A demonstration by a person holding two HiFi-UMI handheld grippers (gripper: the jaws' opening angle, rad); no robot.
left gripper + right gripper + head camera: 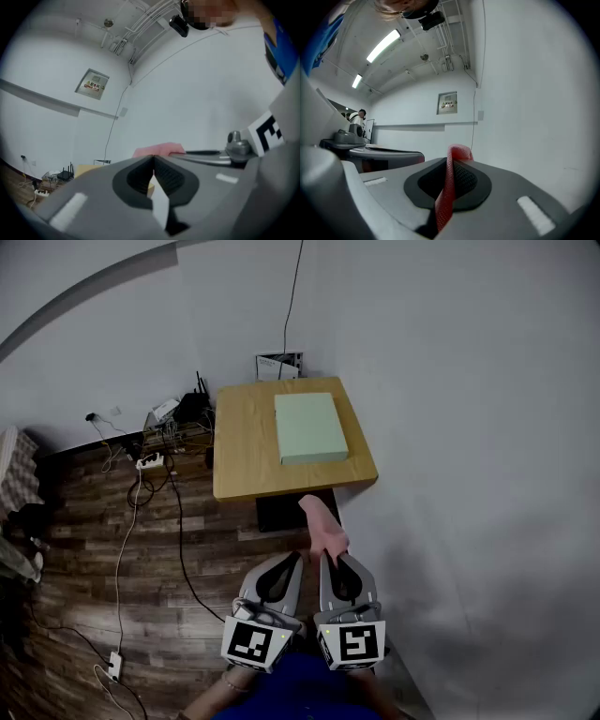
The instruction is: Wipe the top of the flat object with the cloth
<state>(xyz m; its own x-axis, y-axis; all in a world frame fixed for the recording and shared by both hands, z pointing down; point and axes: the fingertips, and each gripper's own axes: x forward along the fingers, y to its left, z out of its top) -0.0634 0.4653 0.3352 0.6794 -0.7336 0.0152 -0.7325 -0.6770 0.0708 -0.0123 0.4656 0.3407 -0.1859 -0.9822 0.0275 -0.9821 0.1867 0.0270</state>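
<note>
A pale green flat object (310, 427) lies on the small wooden table (246, 446) ahead of me, by the white wall. My right gripper (328, 557) is shut on a pink cloth (323, 524) that sticks up past its fingertips; in the right gripper view the cloth (449, 185) runs as a red strip between the closed pads. My left gripper (298, 557) hangs close beside it at the same height, shut with nothing between its jaws. Both grippers are well short of the table, held over the wooden floor. The left gripper view shows the cloth (158, 150) just beyond its tips.
A black box (292, 510) sits under the table's near edge. Left of the table, routers, a power strip (150, 461) and several cables trail across the wooden floor (112, 559). The white wall (469, 427) runs along the right side.
</note>
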